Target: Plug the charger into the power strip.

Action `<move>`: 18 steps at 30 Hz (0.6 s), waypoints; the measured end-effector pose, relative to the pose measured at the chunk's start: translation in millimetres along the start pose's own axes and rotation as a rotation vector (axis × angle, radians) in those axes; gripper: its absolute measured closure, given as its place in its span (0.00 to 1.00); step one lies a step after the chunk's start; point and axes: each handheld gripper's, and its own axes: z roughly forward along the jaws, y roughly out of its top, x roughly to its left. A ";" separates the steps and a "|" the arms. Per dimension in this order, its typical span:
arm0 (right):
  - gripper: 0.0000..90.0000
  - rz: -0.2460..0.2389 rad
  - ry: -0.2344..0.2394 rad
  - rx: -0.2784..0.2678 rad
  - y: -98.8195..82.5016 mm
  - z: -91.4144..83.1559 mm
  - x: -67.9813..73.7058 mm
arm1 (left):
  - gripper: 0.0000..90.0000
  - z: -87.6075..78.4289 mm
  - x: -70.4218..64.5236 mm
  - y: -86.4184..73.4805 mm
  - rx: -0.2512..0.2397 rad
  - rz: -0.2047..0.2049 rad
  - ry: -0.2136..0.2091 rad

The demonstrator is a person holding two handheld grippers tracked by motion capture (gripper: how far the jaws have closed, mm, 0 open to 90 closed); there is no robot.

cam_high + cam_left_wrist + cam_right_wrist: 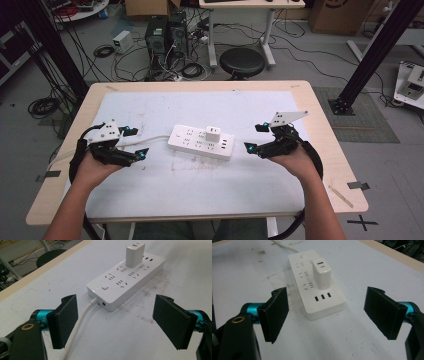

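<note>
A white power strip (201, 142) lies in the middle of the white mat, its white cable (150, 139) running off to the left. A white charger block (213, 133) stands plugged into one of its sockets. In the left gripper view the strip (125, 281) and the charger (135, 254) lie ahead of the jaws. The right gripper view has the strip (317, 287) and the charger (321, 274) from the USB end. My left gripper (137, 143) is open, left of the strip. My right gripper (255, 137) is open, right of it. Both hold nothing.
The wooden table (325, 150) carries a stained white mat (150, 110). A black stool (242, 62) stands behind the far edge, amid cables and computer cases on the floor. Black frame posts (372, 55) rise at both sides.
</note>
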 end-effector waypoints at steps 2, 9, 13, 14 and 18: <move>0.23 0.002 -0.003 -0.004 -1.2 -0.7 1.1 | 0.23 -2.0 0.0 2.7 0.001 0.007 0.000; 0.23 0.005 -0.010 -0.007 -2.0 -2.7 2.4 | 0.23 -4.5 0.7 6.8 -0.007 0.011 0.003; 0.23 0.010 -0.009 -0.004 -3.6 -2.4 1.0 | 0.23 -2.8 1.7 6.9 -0.003 0.002 0.005; 0.23 0.012 -0.008 -0.002 -4.0 -1.5 0.9 | 0.23 -2.6 2.3 7.2 -0.001 0.007 0.002; 0.23 0.012 -0.008 0.001 -3.7 0.7 0.9 | 0.23 -1.5 2.5 7.0 0.001 0.000 0.005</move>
